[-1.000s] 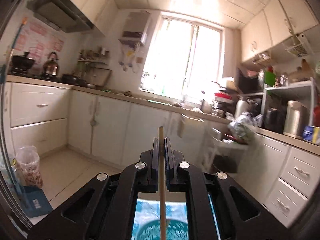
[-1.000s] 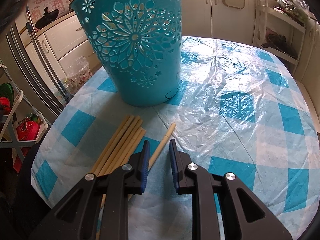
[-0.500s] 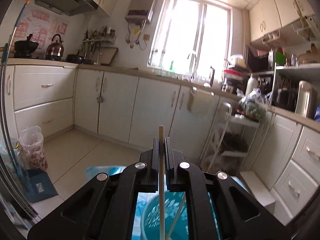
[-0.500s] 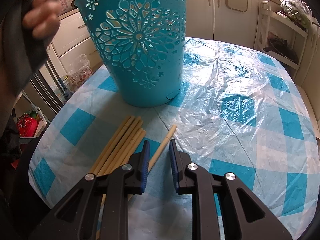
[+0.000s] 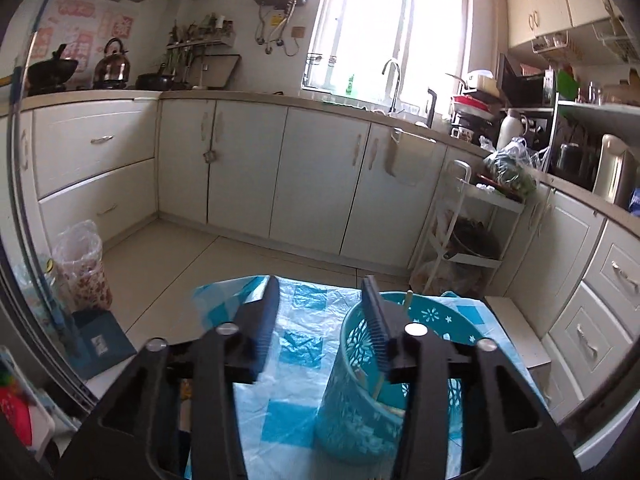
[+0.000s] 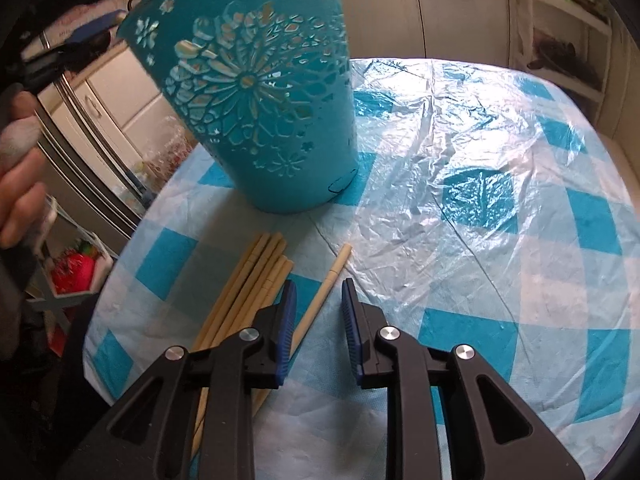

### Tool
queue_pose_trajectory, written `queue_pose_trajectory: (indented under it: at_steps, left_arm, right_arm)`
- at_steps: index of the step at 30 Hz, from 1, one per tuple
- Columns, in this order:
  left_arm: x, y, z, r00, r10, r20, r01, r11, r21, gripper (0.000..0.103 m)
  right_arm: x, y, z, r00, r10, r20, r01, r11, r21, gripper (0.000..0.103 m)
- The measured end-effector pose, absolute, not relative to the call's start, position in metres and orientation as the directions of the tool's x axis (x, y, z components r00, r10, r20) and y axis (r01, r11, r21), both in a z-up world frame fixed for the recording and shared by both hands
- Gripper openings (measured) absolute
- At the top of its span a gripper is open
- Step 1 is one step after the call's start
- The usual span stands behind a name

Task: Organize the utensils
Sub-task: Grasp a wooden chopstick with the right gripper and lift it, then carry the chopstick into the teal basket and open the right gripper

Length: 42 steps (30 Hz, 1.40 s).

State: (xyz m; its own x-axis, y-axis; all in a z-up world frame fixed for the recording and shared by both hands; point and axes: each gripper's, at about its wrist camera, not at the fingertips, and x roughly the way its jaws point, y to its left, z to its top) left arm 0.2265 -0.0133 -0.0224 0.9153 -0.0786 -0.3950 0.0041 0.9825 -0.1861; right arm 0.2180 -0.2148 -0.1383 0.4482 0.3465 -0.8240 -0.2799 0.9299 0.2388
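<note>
Teal basket [image 6: 260,120] beyond chopsticks [image 6: 248,284]

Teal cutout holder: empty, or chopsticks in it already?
Not empty. The teal cutout plastic holder has pale wooden chopsticks inside; one tip pokes above its rim.

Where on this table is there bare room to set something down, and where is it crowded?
Free: the checked tablecloth right of the teal basket, out to the far edge, and the patch beyond the right tool. Crowded: the near left, where the chopstick bundle and a single chopstick lie just before the basket.
</note>
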Motion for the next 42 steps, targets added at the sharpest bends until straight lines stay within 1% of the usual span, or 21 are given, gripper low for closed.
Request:
queue_pose_trajectory:
  at_steps: [5, 8, 9, 11, 14, 16, 17, 19, 20, 22, 24, 27, 28, 29, 30, 35, 38, 39, 40, 41, 42]
  left_arm:
    - [0.209, -0.001, -0.02, 0.907, -0.105, -0.409, 0.012, 0.974, -0.224, 0.051]
    - [0.203, 0.003, -0.017, 0.899, -0.112, -0.423, 0.008, 0.971, -0.241, 0.055]
    - [0.201, 0.003, -0.017, 0.898, -0.114, -0.425, 0.007, 0.97, -0.245, 0.056]
    - [0.196, 0.005, -0.015, 0.895, -0.124, -0.429, 0.009, 0.965, -0.261, 0.059]
    - [0.187, 0.007, -0.015, 0.891, -0.133, -0.433, 0.01, 0.962, -0.274, 0.061]
    - [0.184, 0.007, -0.013, 0.891, -0.138, -0.433, 0.013, 0.96, -0.279, 0.062]
    - [0.182, 0.008, -0.012, 0.892, -0.137, -0.43, 0.012, 0.96, -0.281, 0.062]
    - [0.178, 0.009, -0.01, 0.897, -0.128, -0.422, 0.003, 0.959, -0.284, 0.063]
    - [0.177, 0.01, -0.009, 0.9, -0.122, -0.419, -0.004, 0.958, -0.287, 0.063]
    - [0.175, 0.01, -0.006, 0.903, -0.114, -0.413, -0.017, 0.953, -0.301, 0.063]
    - [0.173, 0.01, -0.003, 0.909, -0.107, -0.402, -0.028, 0.948, -0.317, 0.063]
    - [0.165, 0.009, 0.004, 0.926, -0.082, -0.368, -0.049, 0.941, -0.334, 0.063]
    - [0.162, 0.008, 0.006, 0.934, -0.069, -0.351, -0.058, 0.938, -0.341, 0.063]
    - [0.161, 0.008, 0.008, 0.937, -0.065, -0.344, -0.061, 0.937, -0.344, 0.064]
    - [0.16, 0.008, 0.008, 0.939, -0.063, -0.338, -0.062, 0.936, -0.347, 0.065]
    - [0.168, 0.012, 0.0, 0.93, -0.059, -0.364, -0.074, 0.937, -0.34, 0.066]
    - [0.173, 0.02, -0.012, 0.917, -0.049, -0.397, -0.104, 0.929, -0.355, 0.066]
    - [0.174, 0.023, -0.016, 0.911, -0.048, -0.409, -0.113, 0.926, -0.359, 0.066]
    - [0.175, 0.025, -0.02, 0.907, -0.048, -0.418, -0.119, 0.924, -0.363, 0.066]
    - [0.175, 0.027, -0.026, 0.901, -0.047, -0.432, -0.127, 0.923, -0.364, 0.066]
    - [0.175, 0.027, -0.029, 0.897, -0.043, -0.439, -0.132, 0.923, -0.36, 0.066]
  right_arm:
    - [0.226, -0.203, -0.138, 0.447, 0.278, -0.85, -0.248, 0.952, 0.181, 0.023]
    - [0.229, -0.198, -0.137, 0.45, 0.226, -0.864, -0.237, 0.963, 0.128, 0.02]
    - [0.229, -0.192, -0.137, 0.454, 0.185, -0.871, -0.249, 0.966, 0.076, 0.018]
    - [0.226, -0.178, -0.136, 0.465, 0.127, -0.876, -0.299, 0.954, -0.02, 0.018]
    - [0.222, -0.162, -0.133, 0.441, 0.095, -0.893, -0.412, 0.905, -0.107, 0.012]
    - [0.217, -0.166, -0.127, 0.422, 0.15, -0.894, -0.445, 0.894, -0.06, 0.008]
    - [0.213, -0.173, -0.116, 0.45, 0.201, -0.87, -0.439, 0.898, -0.019, 0.008]
    - [0.202, -0.19, -0.08, 0.551, 0.322, -0.77, -0.419, 0.905, 0.079, 0.005]
    - [0.194, -0.2, -0.051, 0.641, 0.394, -0.659, -0.412, 0.901, 0.138, 0.005]
    - [0.187, -0.209, -0.012, 0.753, 0.446, -0.484, -0.403, 0.894, 0.198, 0.005]
    - [0.181, -0.22, 0.03, 0.864, 0.439, -0.246, -0.382, 0.89, 0.249, 0.005]
    - [0.187, -0.225, 0.061, 0.934, 0.358, 0.007, -0.342, 0.886, 0.313, 0.005]
    - [0.192, -0.228, 0.065, 0.939, 0.341, 0.053, -0.338, 0.882, 0.328, 0.005]
    - [0.198, -0.225, 0.066, 0.943, 0.324, 0.07, -0.328, 0.884, 0.334, 0.005]
    - [0.21, -0.221, 0.064, 0.941, 0.331, 0.068, -0.334, 0.879, 0.34, 0.005]
    - [0.231, -0.227, 0.034, 0.934, 0.353, -0.059, -0.306, 0.875, 0.376, 0.005]
    - [0.217, -0.25, 0.015, 0.91, 0.37, -0.186, -0.274, 0.874, 0.401, 0.006]
    - [0.215, -0.256, 0.002, 0.89, 0.37, -0.266, -0.248, 0.883, 0.399, 0.009]
    - [0.215, -0.259, -0.012, 0.859, 0.377, -0.347, -0.234, 0.891, 0.39, 0.016]
    - [0.217, -0.257, -0.028, 0.809, 0.387, -0.443, -0.221, 0.898, 0.38, 0.021]
    - [0.219, -0.259, -0.054, 0.726, 0.392, -0.565, -0.192, 0.904, 0.381, 0.025]
